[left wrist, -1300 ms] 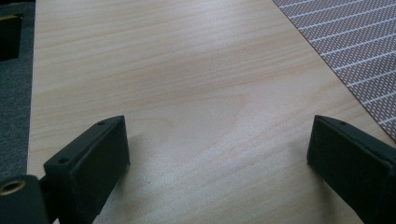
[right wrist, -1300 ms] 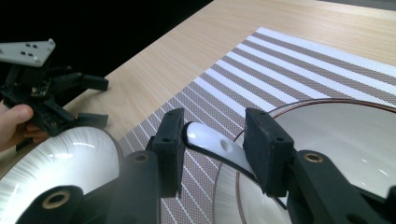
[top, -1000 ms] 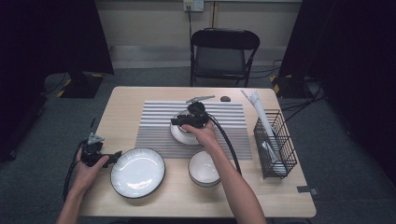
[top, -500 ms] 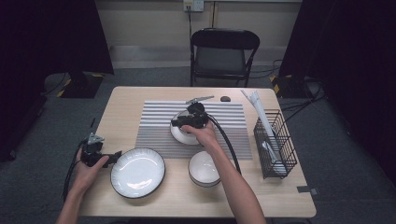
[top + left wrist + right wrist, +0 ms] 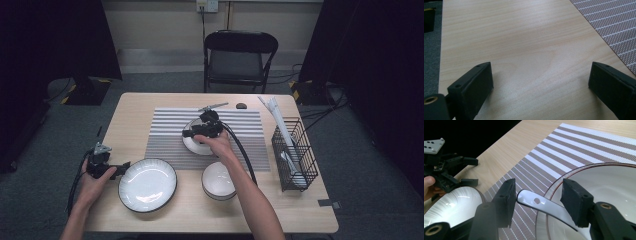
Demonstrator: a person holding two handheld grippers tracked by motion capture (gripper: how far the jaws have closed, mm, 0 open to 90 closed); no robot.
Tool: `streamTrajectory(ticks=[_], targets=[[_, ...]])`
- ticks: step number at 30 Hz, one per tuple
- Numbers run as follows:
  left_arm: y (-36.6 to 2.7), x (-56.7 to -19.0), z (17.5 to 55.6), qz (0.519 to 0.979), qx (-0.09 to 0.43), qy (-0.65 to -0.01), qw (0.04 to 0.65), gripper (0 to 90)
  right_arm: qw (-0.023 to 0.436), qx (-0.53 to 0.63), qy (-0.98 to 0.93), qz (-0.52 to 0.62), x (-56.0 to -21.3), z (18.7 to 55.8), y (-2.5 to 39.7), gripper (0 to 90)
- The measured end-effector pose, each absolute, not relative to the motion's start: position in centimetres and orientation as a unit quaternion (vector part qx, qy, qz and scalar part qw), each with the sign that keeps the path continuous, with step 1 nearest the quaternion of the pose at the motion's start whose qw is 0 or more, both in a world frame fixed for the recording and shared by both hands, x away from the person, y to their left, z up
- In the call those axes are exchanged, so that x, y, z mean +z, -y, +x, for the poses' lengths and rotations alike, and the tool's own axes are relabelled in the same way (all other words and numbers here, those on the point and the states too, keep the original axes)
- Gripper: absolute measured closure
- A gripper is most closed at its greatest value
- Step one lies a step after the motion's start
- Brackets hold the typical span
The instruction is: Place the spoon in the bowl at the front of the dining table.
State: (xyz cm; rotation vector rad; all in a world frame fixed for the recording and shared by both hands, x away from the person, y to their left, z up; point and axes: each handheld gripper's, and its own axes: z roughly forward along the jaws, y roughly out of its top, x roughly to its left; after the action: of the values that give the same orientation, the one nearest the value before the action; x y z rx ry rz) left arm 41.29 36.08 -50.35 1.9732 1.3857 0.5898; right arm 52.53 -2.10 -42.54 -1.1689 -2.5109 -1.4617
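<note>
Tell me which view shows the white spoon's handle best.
The right gripper view: the spoon handle, with its small hole, juts over the bowl's rim between the open right tongs. The high view hides it under the right hand; the left gripper view faces bare table.

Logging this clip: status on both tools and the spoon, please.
Right tool open, jaws either side of white spoon handle, not closed on it. Spoon rests in bowl on striped mat. Left tool open, idle by plate. Nothing obstructing.
</note>
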Motion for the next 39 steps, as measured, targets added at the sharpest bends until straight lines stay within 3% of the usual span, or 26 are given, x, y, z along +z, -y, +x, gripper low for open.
streamTrajectory(ticks=[12,19,24,39], targets=[[-36.1,-50.4,41.3,0.752,0.225,-0.528,0.324,5.3,0.027,-0.475,0.805,-0.355,-41.7,51.7,2.3,52.1],[-36.1,-50.4,41.3,0.752,0.225,-0.528,0.324,5.3,0.06,-0.472,0.813,-0.335,-41.6,51.2,1.9,48.0],[-36.1,-50.3,41.3,0.752,0.225,-0.528,0.324,5.3,0.071,-0.481,0.808,-0.333,-41.9,51.7,1.6,39.6],[-36.1,-50.3,41.3,0.752,0.225,-0.528,0.324,5.3,0.035,-0.46,0.81,-0.363,-42.3,52.8,0.6,34.8]])
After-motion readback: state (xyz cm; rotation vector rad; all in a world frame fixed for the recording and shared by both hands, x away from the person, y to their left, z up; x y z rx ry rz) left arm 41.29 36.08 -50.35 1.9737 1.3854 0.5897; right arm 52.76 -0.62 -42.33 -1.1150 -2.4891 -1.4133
